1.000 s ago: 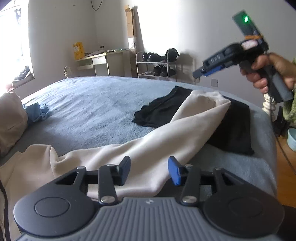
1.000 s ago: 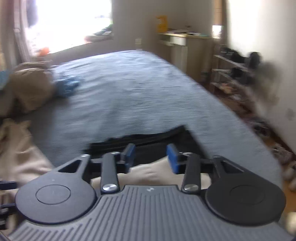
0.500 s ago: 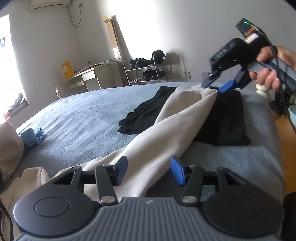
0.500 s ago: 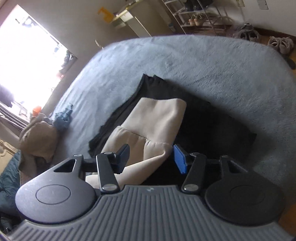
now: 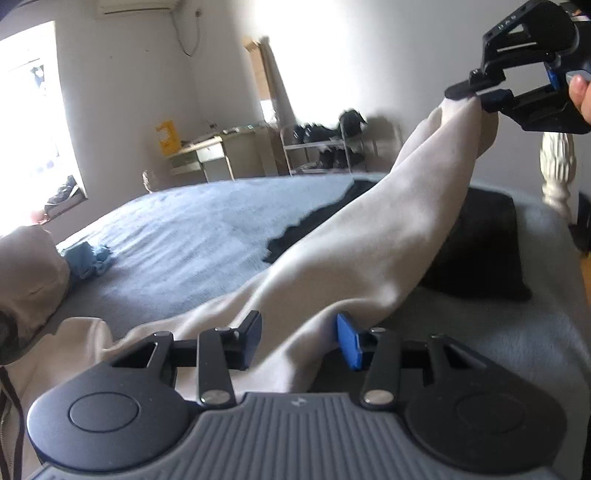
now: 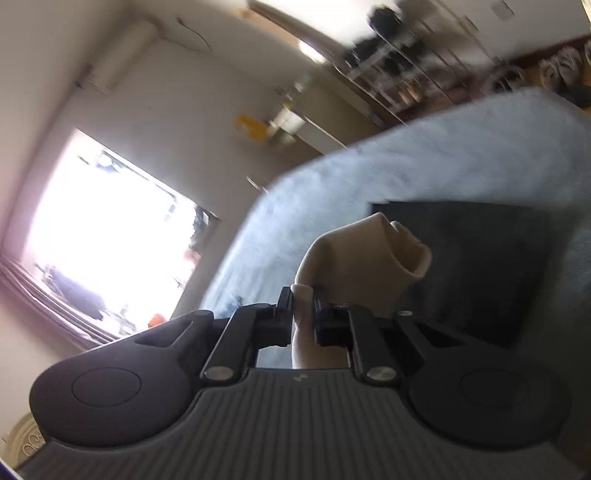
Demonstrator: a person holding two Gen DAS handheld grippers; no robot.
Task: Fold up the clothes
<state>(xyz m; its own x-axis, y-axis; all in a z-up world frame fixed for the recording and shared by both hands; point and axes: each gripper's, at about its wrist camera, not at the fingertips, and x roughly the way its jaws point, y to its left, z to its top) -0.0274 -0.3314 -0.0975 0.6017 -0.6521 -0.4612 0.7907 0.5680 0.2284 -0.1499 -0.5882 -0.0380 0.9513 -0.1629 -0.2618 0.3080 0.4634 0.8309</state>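
Both tongs (image 6: 303, 301) on blurred cream garment (image 5: 369, 236)

Bkgd, left wrist view: bed (image 5: 207, 218) w/ blue-grey cover. Desk (image 5: 207, 155) at far wall, drawers; yellow box (image 5: 165, 137) on its left end. Shoe rack (image 5: 325, 147) right of desk, dark shoes on shelves. Cardboard (image 5: 258, 74) leaning upright in corner behind rack. AC unit (image 5: 136, 5) high on wall, cable hanging below. Window (image 5: 26, 122) at left, overexposed. White post (image 5: 556, 173) at bed's right edge. Right wrist view: blurred, window (image 6: 110, 221) blown out.
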